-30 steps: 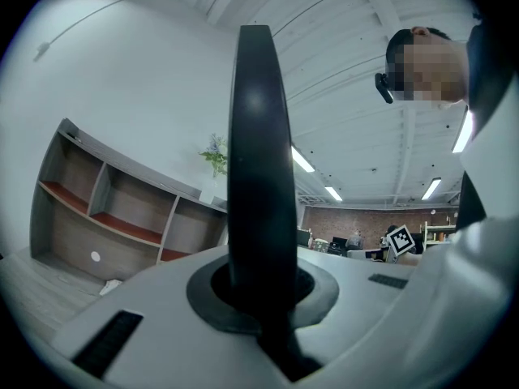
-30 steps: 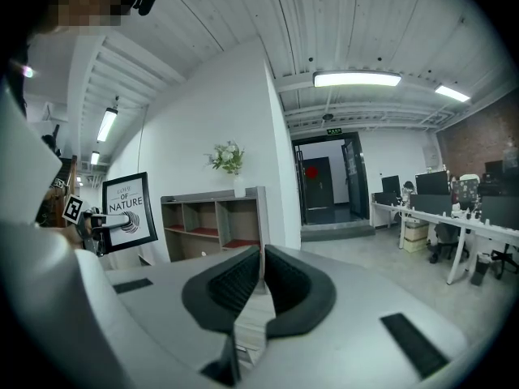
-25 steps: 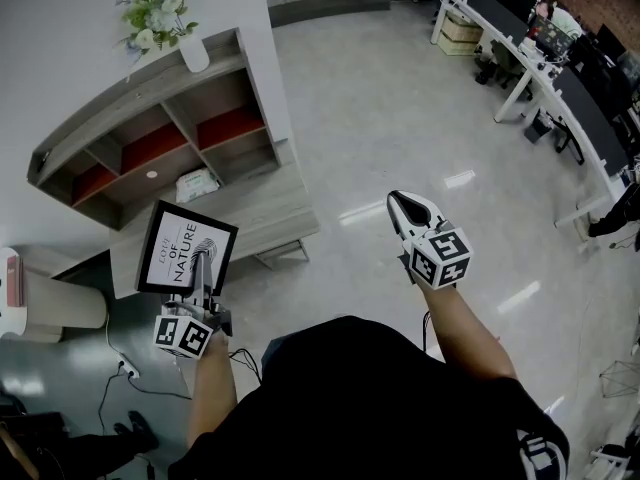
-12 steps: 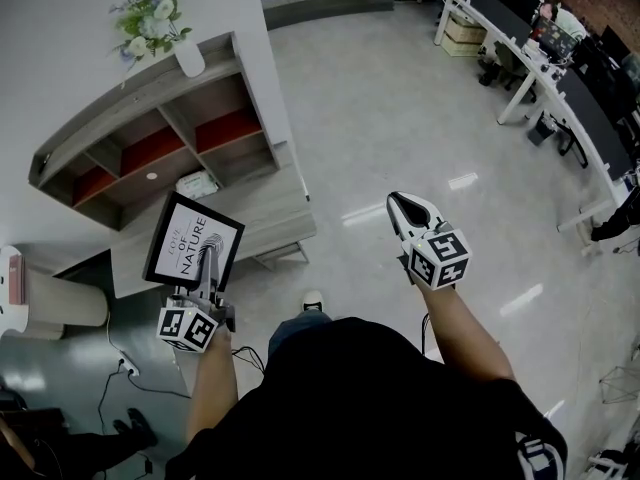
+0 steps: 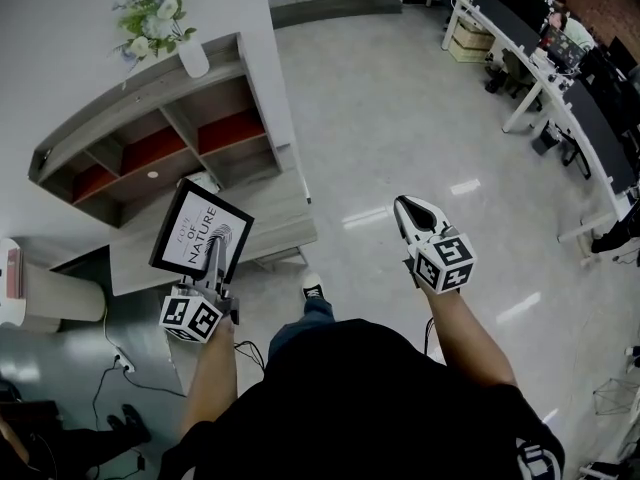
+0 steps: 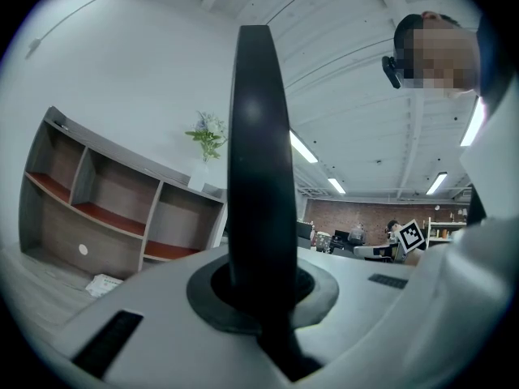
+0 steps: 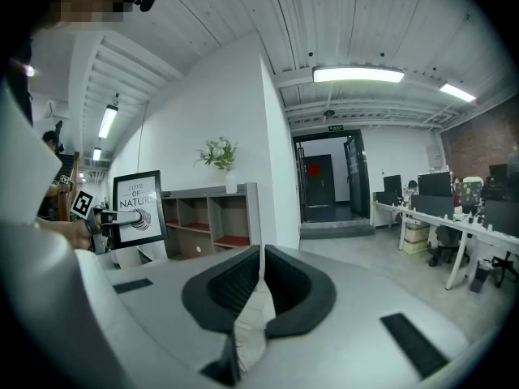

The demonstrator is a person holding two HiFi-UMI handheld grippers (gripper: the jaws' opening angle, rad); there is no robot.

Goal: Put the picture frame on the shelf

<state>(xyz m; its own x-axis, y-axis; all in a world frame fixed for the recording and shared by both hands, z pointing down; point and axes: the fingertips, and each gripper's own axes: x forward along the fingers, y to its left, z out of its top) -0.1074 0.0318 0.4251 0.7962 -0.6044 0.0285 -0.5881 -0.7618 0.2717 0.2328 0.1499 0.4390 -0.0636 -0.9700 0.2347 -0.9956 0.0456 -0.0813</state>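
Holding entry, left tool (image 5: pixel 214 260): jaws clamped narrow on the lower edge of the picture frame (image 5: pixel 201 230). In the left gripper view the frame's black edge (image 6: pixel 259 152) stands upright between the jaws.

- Picture frame: black border, white print reading "LOVE OF NATURE" over a swirl motif. It is carried in the air, upright and slightly tilted, near the front of the shelf and not on it. In the head view it overlaps the low grey worktop (image 5: pixel 275 216) beneath the shelf.
- Shelf (image 5: pixel 135 96): grey wood, open compartments in two rows, red boards in the lower row, set against a white wall.
- Vase of flowers (image 5: pixel 160 18): white vase, pale blooms, standing on top of the shelf at its right end.
- White packet (image 6: pixel 104 284): lying on the low worktop below the shelf.
- Right tool (image 5: pixel 404 206): jaws pressed together with nothing between them, held out over the bare floor (image 5: pixel 400 108), well apart from the frame.
- Office desks (image 5: pixel 560 98): one row along the far right.
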